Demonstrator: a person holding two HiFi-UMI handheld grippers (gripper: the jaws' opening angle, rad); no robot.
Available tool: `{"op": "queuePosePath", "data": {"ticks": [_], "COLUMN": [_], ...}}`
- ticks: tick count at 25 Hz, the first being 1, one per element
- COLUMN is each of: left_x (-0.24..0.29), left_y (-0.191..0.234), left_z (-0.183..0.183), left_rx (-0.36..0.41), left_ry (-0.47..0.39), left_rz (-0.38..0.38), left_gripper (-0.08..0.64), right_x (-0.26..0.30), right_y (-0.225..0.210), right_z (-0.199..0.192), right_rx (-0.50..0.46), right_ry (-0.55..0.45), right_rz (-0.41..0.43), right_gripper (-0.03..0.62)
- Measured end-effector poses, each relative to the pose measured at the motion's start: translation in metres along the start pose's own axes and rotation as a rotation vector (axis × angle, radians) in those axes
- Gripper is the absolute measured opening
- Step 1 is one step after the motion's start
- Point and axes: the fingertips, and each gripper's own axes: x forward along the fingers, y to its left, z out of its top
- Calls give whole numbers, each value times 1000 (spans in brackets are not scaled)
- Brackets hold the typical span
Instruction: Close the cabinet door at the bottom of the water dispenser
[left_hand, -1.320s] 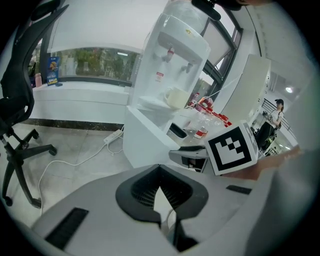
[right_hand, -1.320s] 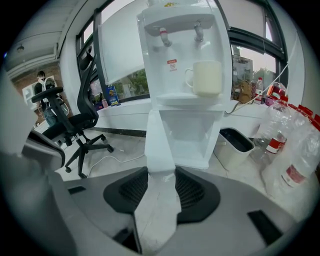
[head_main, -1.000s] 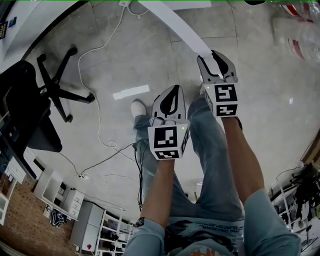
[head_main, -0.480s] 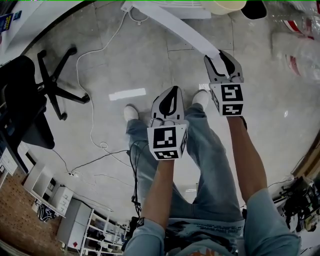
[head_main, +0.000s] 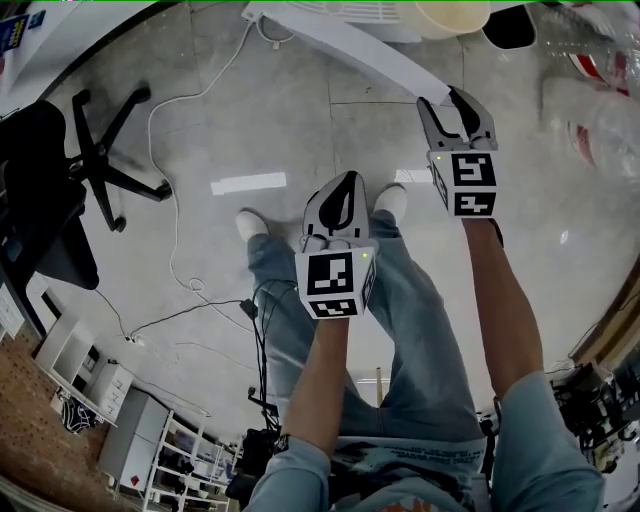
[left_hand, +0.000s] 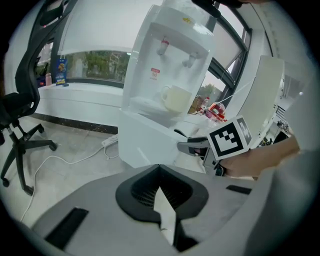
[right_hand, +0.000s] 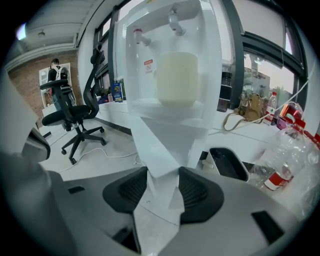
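The water dispenser (left_hand: 165, 85) is white, with a cream cup (left_hand: 176, 98) on its tray. Its bottom cabinet door (head_main: 350, 50) stands swung out as a long white panel. My right gripper (head_main: 458, 108) straddles the door's free edge. In the right gripper view the door (right_hand: 162, 145) fills the gap and both pads touch it; the jaws are opening. My left gripper (head_main: 344, 180) hangs shut and empty over the floor, left of and nearer to me than the right one. It touches nothing.
A black office chair (head_main: 70, 170) stands at the left, with a white cable (head_main: 180, 200) running across the tiled floor. Plastic bottles (head_main: 600, 100) lie at the right. A black tray (right_hand: 227, 162) sits beside the dispenser. The person's legs and white shoes are below the grippers.
The right gripper has moved toward the dispenser with the door's edge in it, swinging the door inward. The left gripper followed a little, and the person's feet stepped forward.
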Motion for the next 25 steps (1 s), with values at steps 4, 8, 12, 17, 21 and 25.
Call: {"op": "queuePosePath", "data": {"ticks": [4,8,12,17,21,25], "left_x": [4,9,12,13,14,16], "left_y": [2,1,-4,-4,1,4], "left_z": [1,6,5,2,3,9], "left_rx": [-15,-21,-21,-20,-24,-27], "left_ry": [-5,-9,-3,8,8,-2], "left_rz": [20,21,12,11,20,25], "left_gripper": [11,11,11,11,11,11], "right_x": [4,10,16,28,37,44], "right_y": [-12,-24,-41,-62,-73,-84], "right_z": [3,9,15,25,33,39], "right_rx": [-29,-43,-31,-35,-58,-60], "right_ry": [8,5,3,-1,-1,0], "right_rz": [9,9,-35,-69,-74,-79], "right_gripper": [198,198,191,178,170,166]}}
